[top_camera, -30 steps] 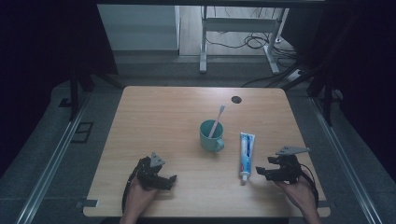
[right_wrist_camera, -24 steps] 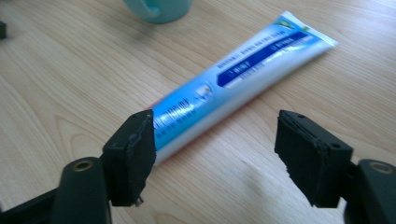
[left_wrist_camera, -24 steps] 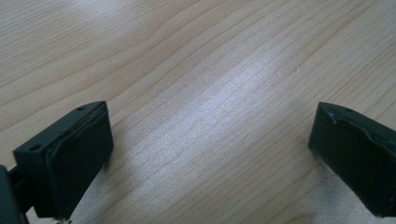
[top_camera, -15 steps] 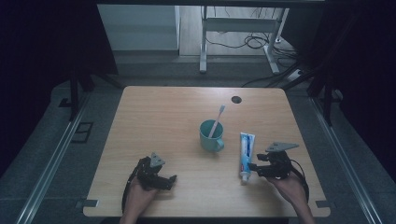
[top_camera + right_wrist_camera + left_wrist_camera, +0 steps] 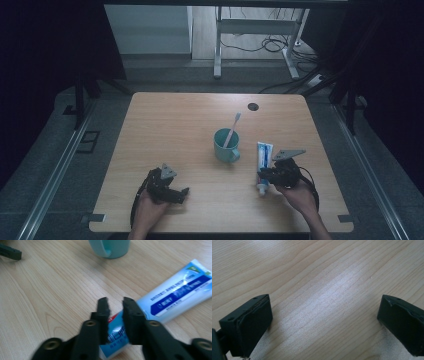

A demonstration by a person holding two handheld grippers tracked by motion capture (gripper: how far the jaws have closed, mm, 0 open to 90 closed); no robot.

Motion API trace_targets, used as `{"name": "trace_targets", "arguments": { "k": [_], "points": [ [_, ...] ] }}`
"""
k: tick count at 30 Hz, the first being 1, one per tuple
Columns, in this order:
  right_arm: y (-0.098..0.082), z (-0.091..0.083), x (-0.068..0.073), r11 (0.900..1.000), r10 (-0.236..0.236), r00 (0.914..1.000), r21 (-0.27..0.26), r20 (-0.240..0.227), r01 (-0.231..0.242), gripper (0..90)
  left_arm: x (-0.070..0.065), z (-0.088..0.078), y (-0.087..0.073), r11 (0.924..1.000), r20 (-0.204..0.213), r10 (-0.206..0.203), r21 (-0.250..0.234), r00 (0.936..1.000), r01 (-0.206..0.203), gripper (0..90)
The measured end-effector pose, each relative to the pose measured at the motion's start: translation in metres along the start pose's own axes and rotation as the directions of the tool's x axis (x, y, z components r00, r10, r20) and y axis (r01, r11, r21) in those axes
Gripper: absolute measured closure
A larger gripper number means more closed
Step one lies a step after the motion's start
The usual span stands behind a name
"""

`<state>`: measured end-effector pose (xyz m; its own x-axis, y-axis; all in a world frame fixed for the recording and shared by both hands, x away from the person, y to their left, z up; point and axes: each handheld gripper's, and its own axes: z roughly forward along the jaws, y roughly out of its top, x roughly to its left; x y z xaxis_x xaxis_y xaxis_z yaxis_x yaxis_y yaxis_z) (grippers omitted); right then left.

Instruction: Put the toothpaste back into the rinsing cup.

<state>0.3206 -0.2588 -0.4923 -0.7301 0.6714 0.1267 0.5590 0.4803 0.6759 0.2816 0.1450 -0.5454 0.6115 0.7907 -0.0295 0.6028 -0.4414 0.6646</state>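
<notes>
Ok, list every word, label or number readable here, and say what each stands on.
Toothpaste tube: white lettering on blue bands, plus red-and-white print between the right gripper's jaws; all too blurred to read.
Teal mug: no print visible.
Toothbrush: no markings to be made out.
Table: no lettering.
No text can be quoted.

Right gripper (image 5: 266,176) sits over the cap end of toothpaste tube (image 5: 263,159). Mug (image 5: 226,145) just beyond-left of it, toothbrush (image 5: 232,129) in mug. Left gripper (image 5: 176,192) far left on table (image 5: 175,125).
</notes>
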Motion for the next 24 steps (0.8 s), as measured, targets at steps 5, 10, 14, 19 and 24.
{"name": "trace_targets", "arguments": {
  "k": [5, 10, 14, 19, 24],
  "points": [
    [0.002, 0.009, 0.003, 1.000, -0.011, 0.9999, 0.022, 0.002, 0.011, 89.8, 0.000, 0.000, 0.000, 1.0000, 0.000, 0.000, 0.000, 1.0000, 0.000, 0.0],
    [0.001, 0.017, 0.009, 0.999, -0.005, 0.9999, 0.045, 0.011, 0.005, 90.0, 0.000, 0.000, 0.000, 1.0000, 0.000, 0.000, 0.000, 1.0000, 0.000, 0.0],
    [0.001, 0.018, 0.009, 0.999, 0.003, 1.0000, 0.047, 0.009, -0.003, 90.0, 0.000, 0.000, 0.000, 1.0000, 0.000, 0.000, 0.000, 1.0000, 0.000, 0.0],
    [0.000, 0.017, 0.009, 0.999, 0.002, 0.9999, 0.052, 0.010, -0.003, 90.0, 0.000, 0.000, 0.000, 1.0000, 0.000, 0.000, 0.000, 1.0000, 0.000, 0.0],
    [-0.004, 0.013, 0.008, 0.998, -0.011, 0.9996, 0.059, 0.024, 0.009, 90.0, 0.000, 0.000, 0.000, 1.0000, 0.000, 0.000, 0.000, 1.0000, 0.000, 0.0]
  ]
}}
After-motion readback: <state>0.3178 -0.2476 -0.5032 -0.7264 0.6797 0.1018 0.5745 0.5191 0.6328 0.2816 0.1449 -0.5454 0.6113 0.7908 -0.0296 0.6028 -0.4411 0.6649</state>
